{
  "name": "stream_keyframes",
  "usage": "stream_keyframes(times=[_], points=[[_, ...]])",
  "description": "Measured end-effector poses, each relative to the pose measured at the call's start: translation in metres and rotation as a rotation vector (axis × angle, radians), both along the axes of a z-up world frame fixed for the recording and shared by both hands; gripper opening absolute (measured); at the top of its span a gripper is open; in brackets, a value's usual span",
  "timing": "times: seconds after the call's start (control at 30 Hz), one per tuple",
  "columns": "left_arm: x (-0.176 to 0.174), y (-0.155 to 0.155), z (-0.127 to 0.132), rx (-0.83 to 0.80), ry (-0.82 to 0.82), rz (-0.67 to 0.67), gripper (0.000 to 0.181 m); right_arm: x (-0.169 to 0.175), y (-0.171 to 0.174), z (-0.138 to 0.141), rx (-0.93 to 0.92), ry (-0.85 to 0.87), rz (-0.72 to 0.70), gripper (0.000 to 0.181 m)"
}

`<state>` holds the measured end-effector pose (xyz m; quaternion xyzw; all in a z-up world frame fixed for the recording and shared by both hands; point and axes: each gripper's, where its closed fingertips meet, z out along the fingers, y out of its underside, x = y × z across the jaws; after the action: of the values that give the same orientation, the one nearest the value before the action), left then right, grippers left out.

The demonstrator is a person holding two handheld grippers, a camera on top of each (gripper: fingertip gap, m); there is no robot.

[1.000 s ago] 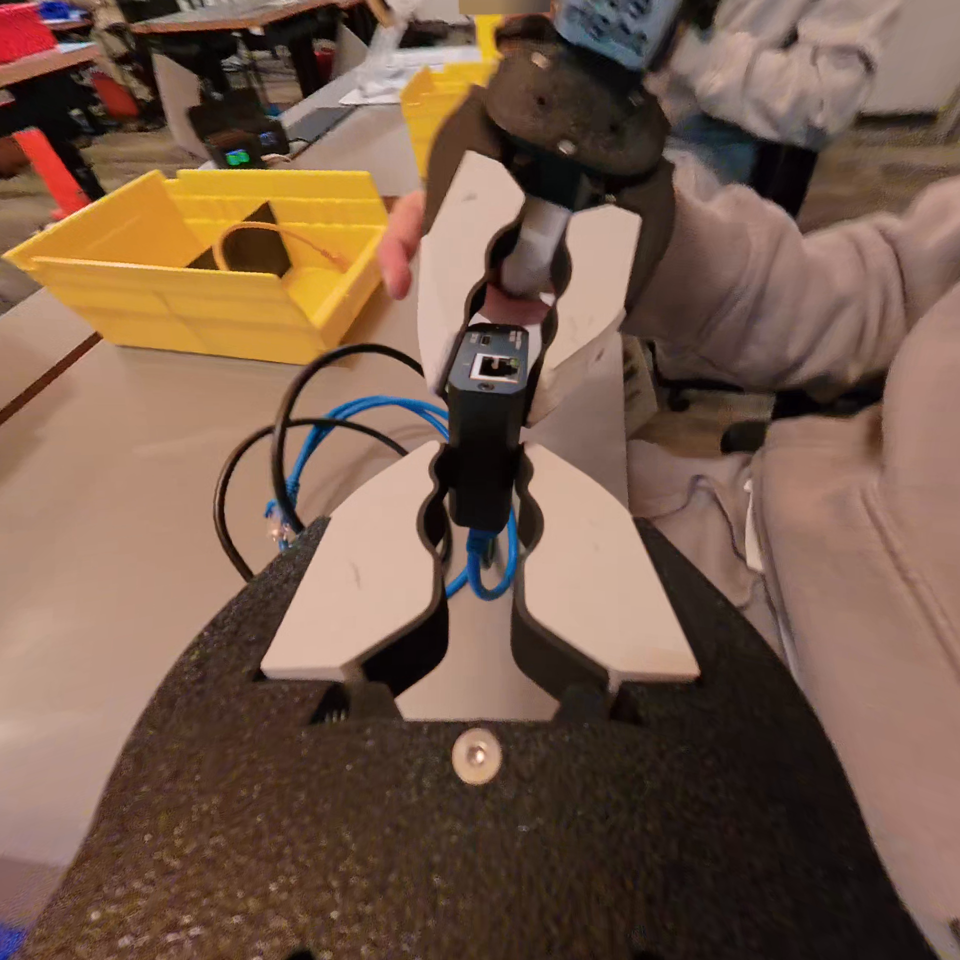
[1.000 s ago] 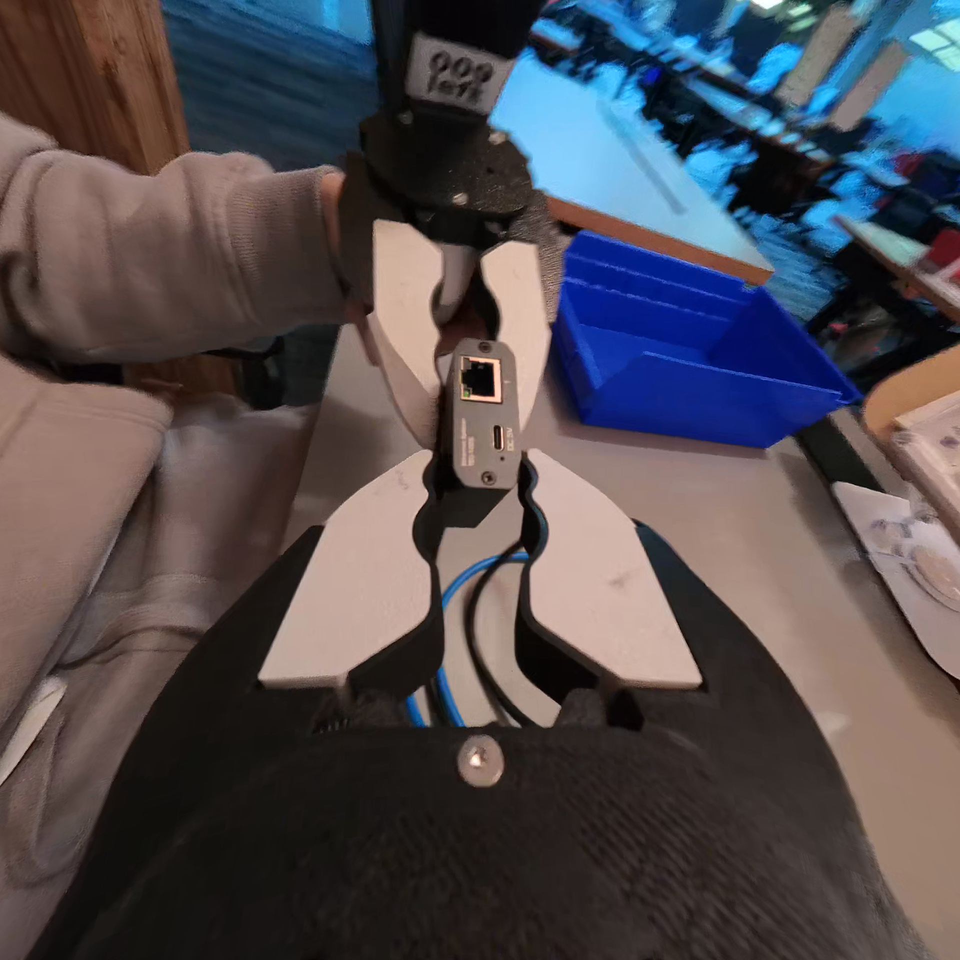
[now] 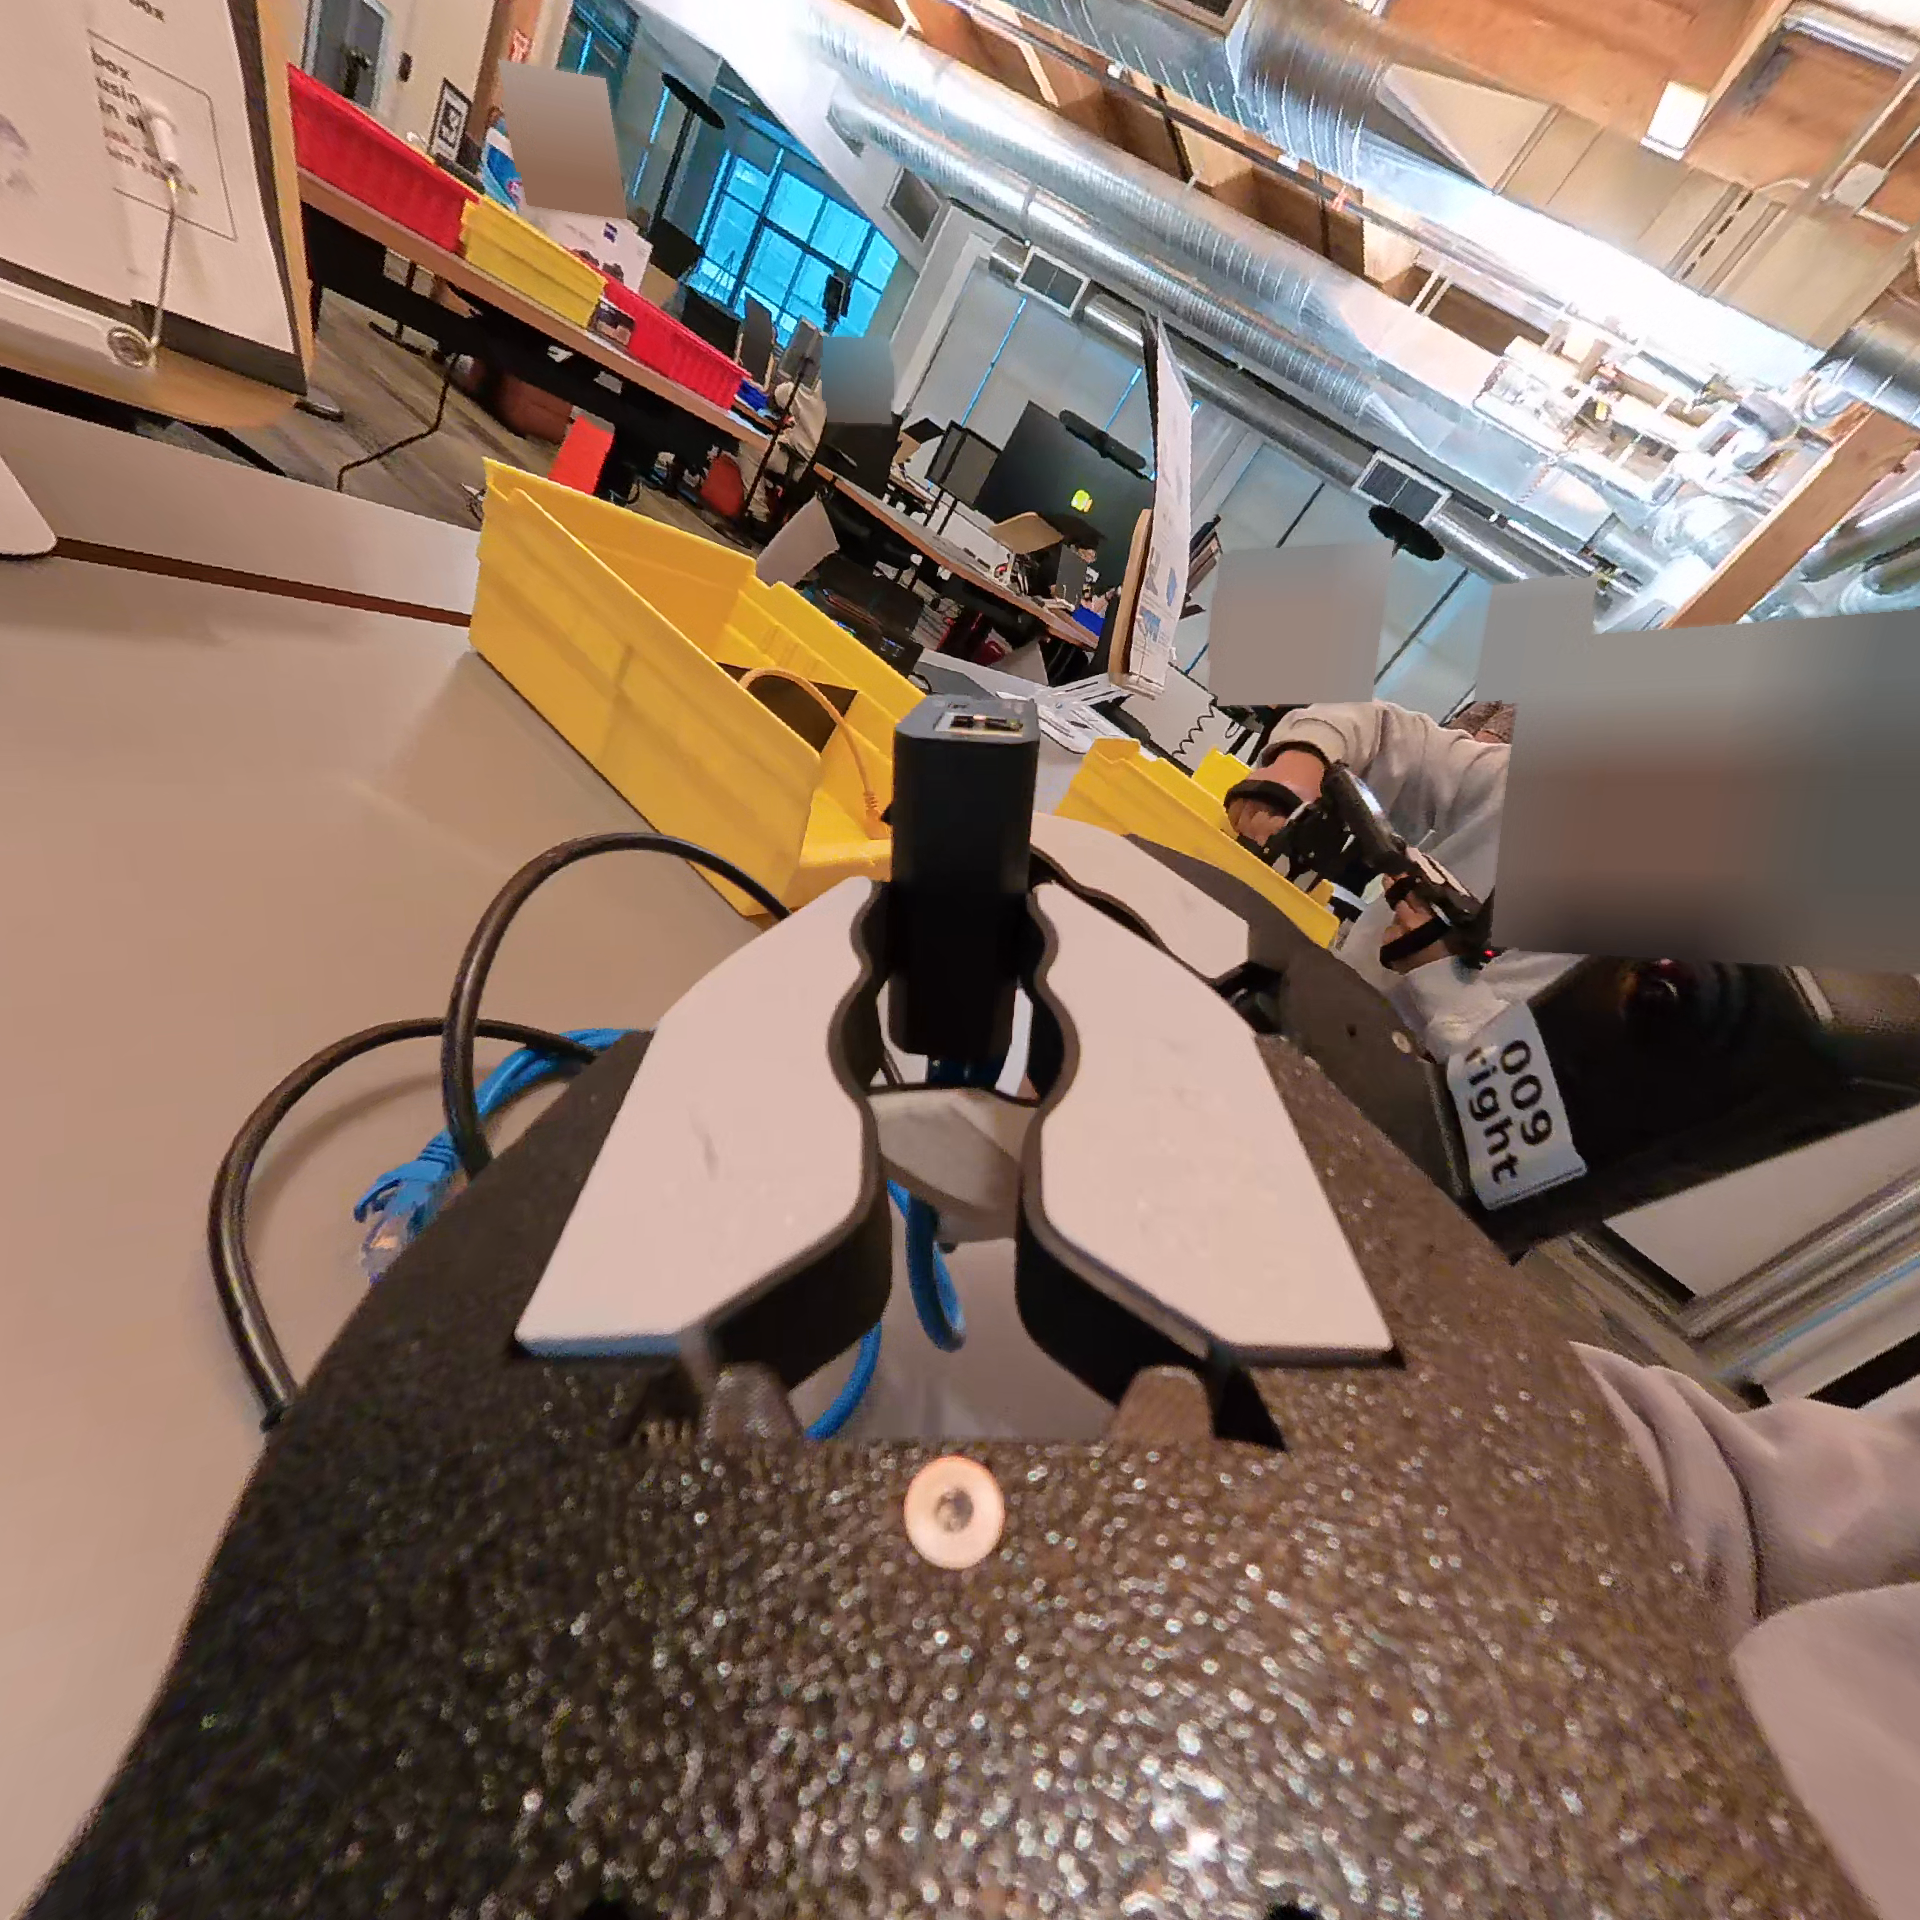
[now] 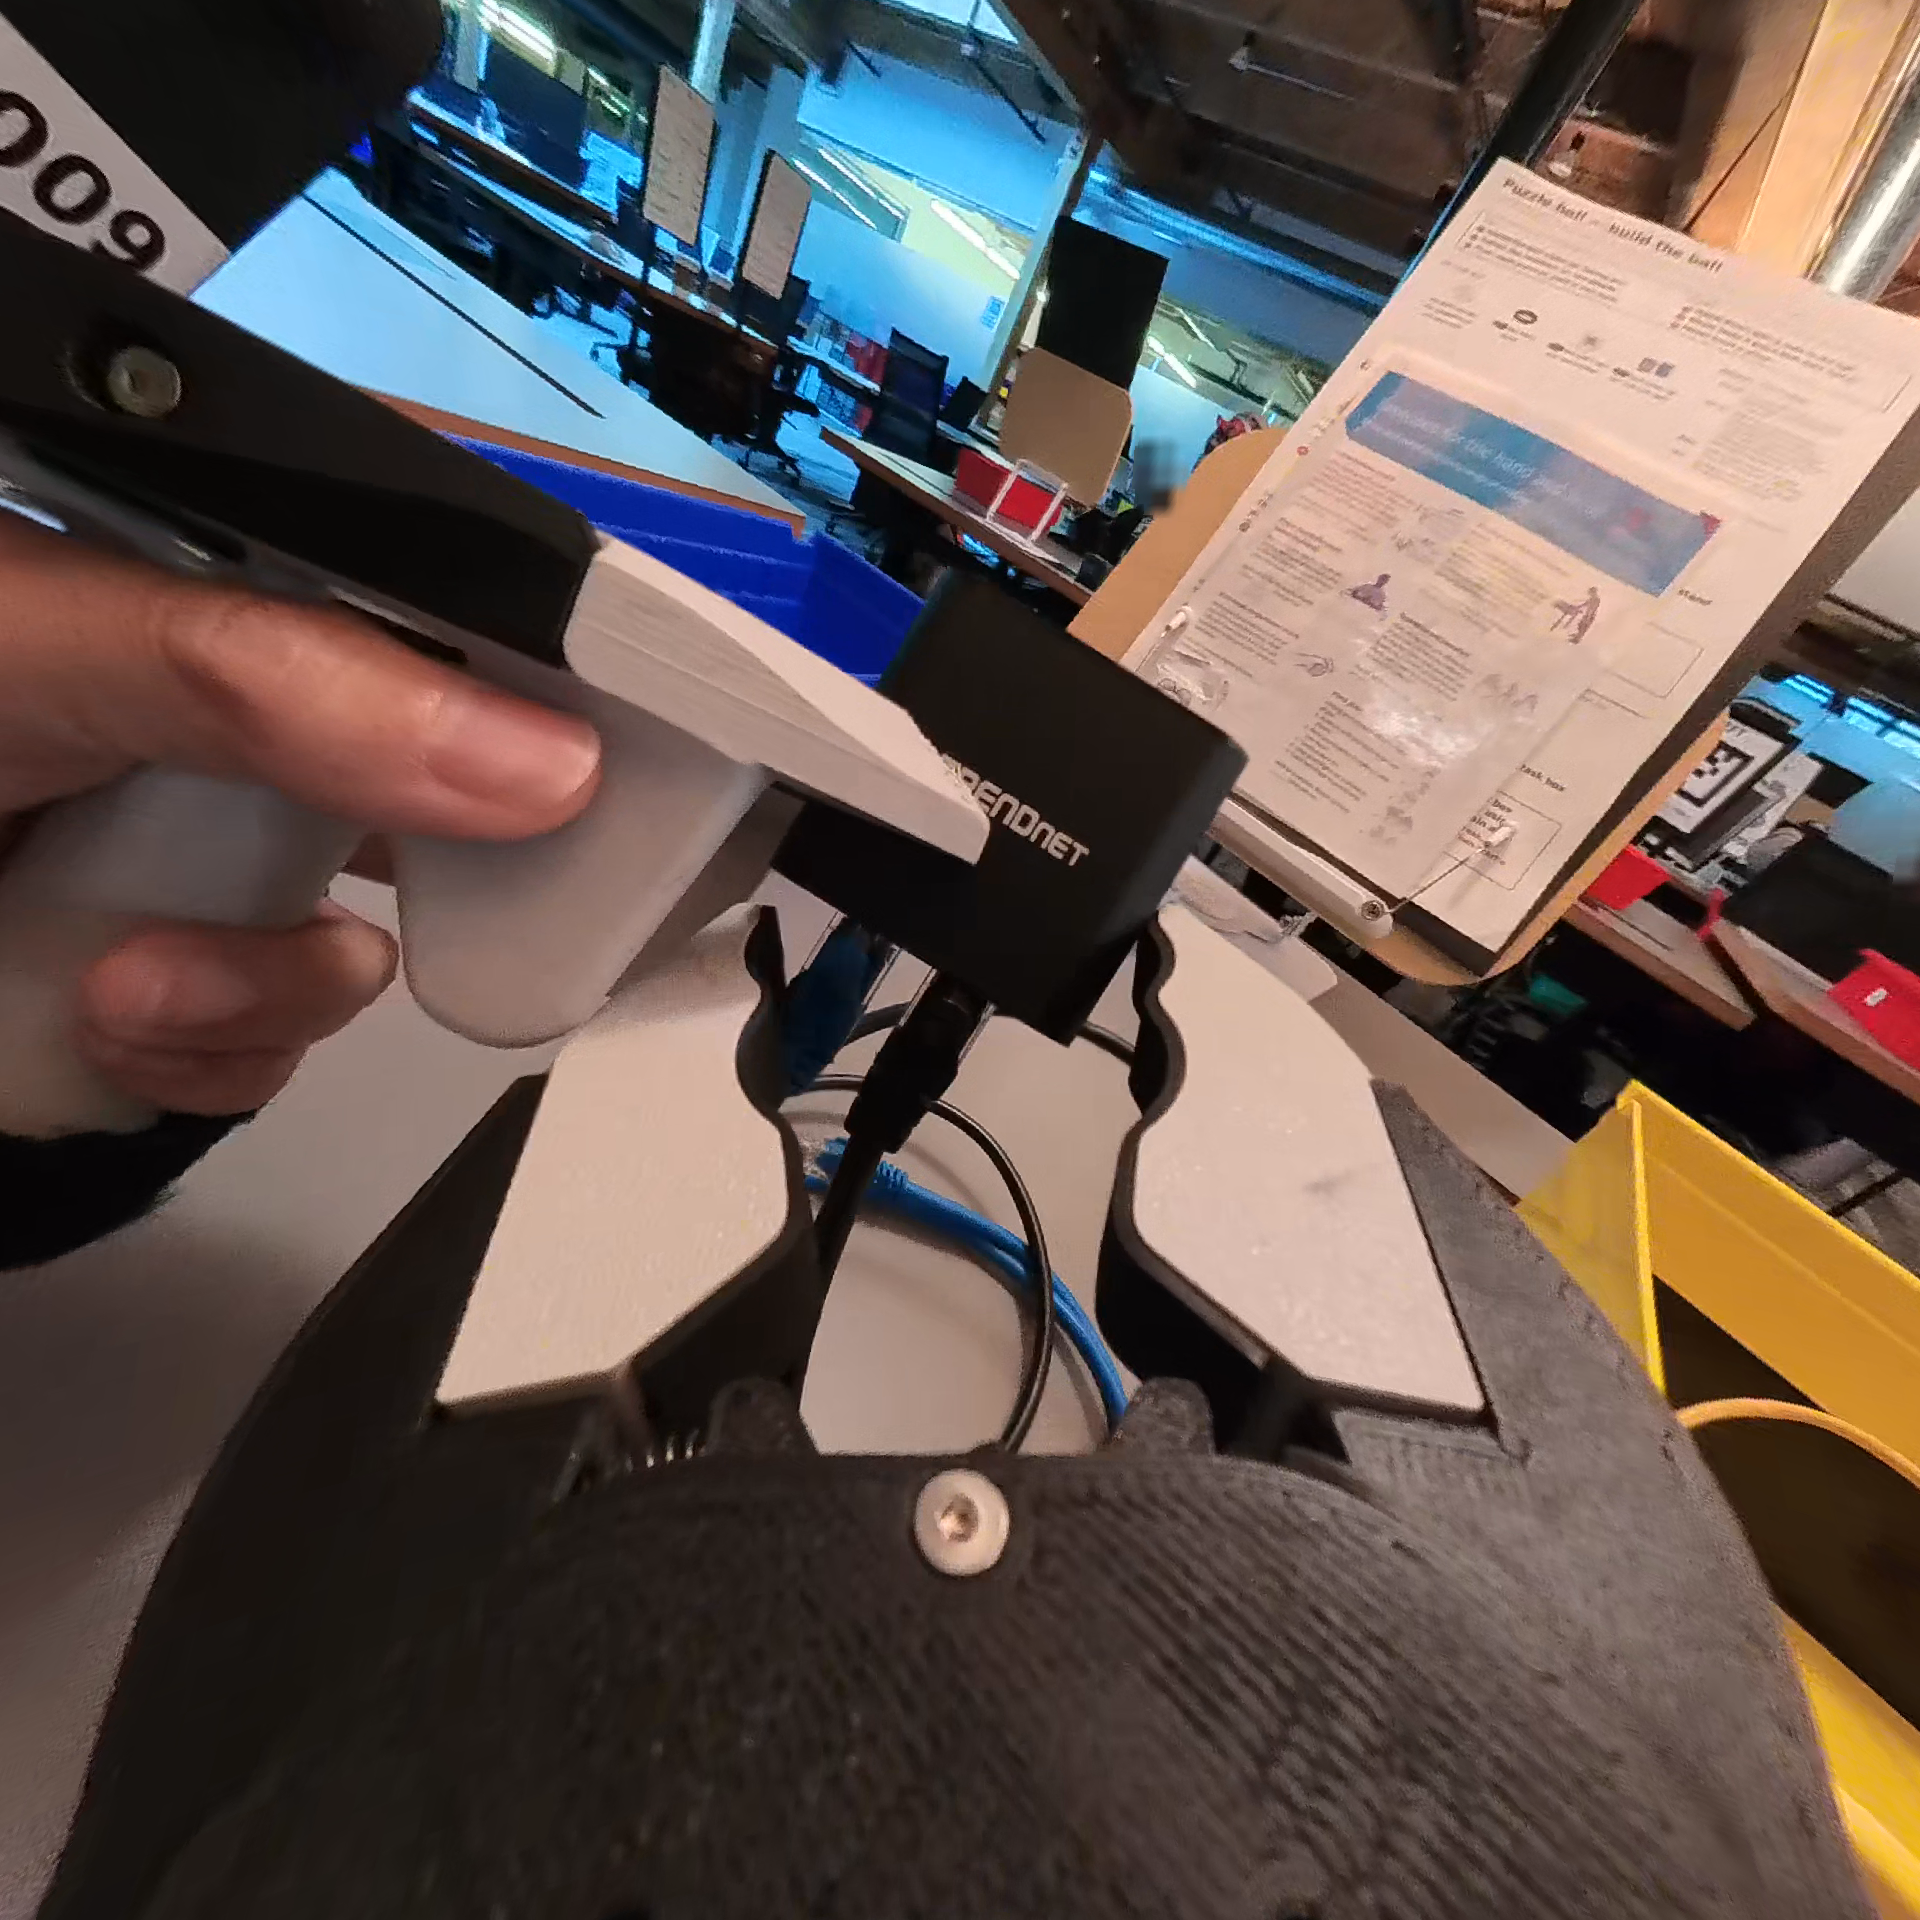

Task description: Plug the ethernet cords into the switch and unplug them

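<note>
My left gripper (image 3: pixel 956 920) is shut on the black switch (image 3: pixel 961 831) and holds it upright above the table, port end up. In the right wrist view the left gripper's fingers (image 4: pixel 769 727) clamp the switch (image 4: pixel 1049 769) from the left. My right gripper (image 4: pixel 956 945) stands wide open, its fingertips on either side of the switch's lower end; I cannot tell whether they touch it. A black cable (image 4: pixel 914 1070) is plugged into that end. A blue ethernet cord (image 3: pixel 416 1195) lies coiled on the table, with a loose connector showing; it also shows in the right wrist view (image 4: pixel 1008 1247).
A grey table (image 3: pixel 208 831) carries a yellow bin (image 3: pixel 623 665) with an orange cord (image 3: pixel 831 727) just beyond the switch. Another yellow bin (image 4: pixel 1766 1268) is at my right, a blue bin (image 4: pixel 727 561) behind, and a clipboard stand with paper (image 4: pixel 1507 582) close by. My left and right fingertips are right by each other.
My left gripper has tilted the switch upright. My right gripper has let go of it, opened wide and turned so that its fingers now flank the lower end.
</note>
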<state>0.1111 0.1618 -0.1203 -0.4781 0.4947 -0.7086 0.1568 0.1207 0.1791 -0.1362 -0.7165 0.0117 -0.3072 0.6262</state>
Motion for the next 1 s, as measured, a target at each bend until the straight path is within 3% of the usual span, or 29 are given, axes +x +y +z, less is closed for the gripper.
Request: stream_keyframes(times=[0.23,0.37,0.47,0.53,0.6,0.63,0.73,1.0], points=[[-0.008,-0.009,0.003,0.124,-0.032,-0.097,0.024,-0.001,-0.007,0.004,-0.084,-0.097,0.139,0.059],[-0.013,0.005,0.006,0.328,-0.037,-0.086,0.055,-0.005,-0.013,-0.002,-0.194,-0.231,0.213,0.057],[-0.022,0.010,0.002,0.524,-0.005,-0.105,0.064,-0.022,-0.014,-0.009,-0.322,-0.388,0.312,0.057],[-0.031,0.006,-0.012,0.624,0.073,-0.175,0.060,-0.030,-0.015,-0.017,-0.437,-0.489,0.333,0.057],[-0.043,-0.002,-0.028,0.661,0.165,-0.282,0.042,-0.032,-0.014,-0.021,-0.509,-0.576,0.313,0.057],[-0.047,-0.006,-0.034,0.655,0.193,-0.323,0.030,-0.034,-0.013,-0.024,-0.541,-0.595,0.315,0.057],[-0.040,-0.007,-0.034,0.527,0.226,-0.320,0.025,-0.026,-0.013,-0.026,-0.552,-0.620,0.265,0.057],[-0.017,0.009,-0.020,-0.051,0.208,-0.314,0.023,-0.030,-0.007,-0.010,-0.291,-0.296,0.299,0.079]])
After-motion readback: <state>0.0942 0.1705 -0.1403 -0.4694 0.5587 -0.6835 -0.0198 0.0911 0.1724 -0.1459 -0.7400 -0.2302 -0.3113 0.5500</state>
